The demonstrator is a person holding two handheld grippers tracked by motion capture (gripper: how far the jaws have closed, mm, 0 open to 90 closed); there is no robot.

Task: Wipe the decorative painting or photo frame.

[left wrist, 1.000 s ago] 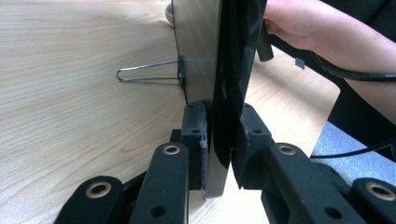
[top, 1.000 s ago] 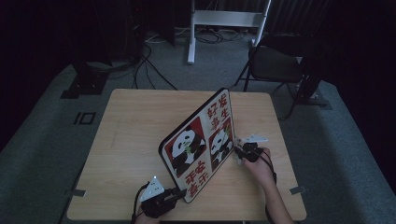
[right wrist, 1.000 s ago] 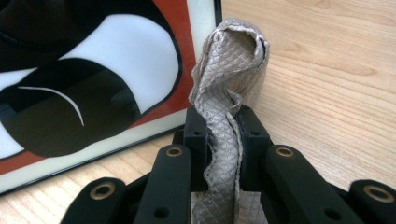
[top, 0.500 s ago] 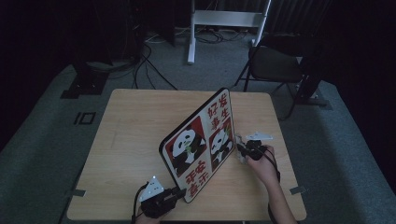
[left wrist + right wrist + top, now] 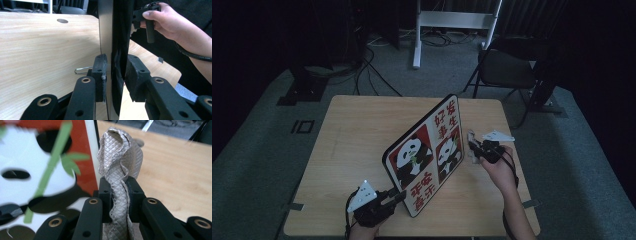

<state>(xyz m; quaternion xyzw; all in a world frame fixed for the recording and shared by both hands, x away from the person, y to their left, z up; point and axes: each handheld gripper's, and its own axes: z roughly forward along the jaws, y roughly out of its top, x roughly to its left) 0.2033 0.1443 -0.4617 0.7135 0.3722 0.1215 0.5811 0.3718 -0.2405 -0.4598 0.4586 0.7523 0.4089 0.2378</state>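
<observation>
A board (image 5: 424,155) printed with pandas and red characters stands on edge, leaning, across the wooden table (image 5: 357,130). My left gripper (image 5: 399,196) is at its near lower corner. In the left gripper view both pads (image 5: 100,72) lie against the board's edge (image 5: 107,37); the jaws have just been opening a little with the board still between them. My right gripper (image 5: 474,147) hovers by the board's right side, shut on a crumpled grey scale-patterned cloth (image 5: 120,170). The panda face (image 5: 37,170) sits just left of the cloth.
A thin wire clip (image 5: 82,70) lies on the table behind the board, and a round hole (image 5: 62,21) is farther back. A dark chair (image 5: 507,70), a white stand (image 5: 452,20) and cables are on the floor beyond the table.
The right gripper has risen a little with the cloth beside the board. The left gripper has lifted slightly at the board's near corner.
</observation>
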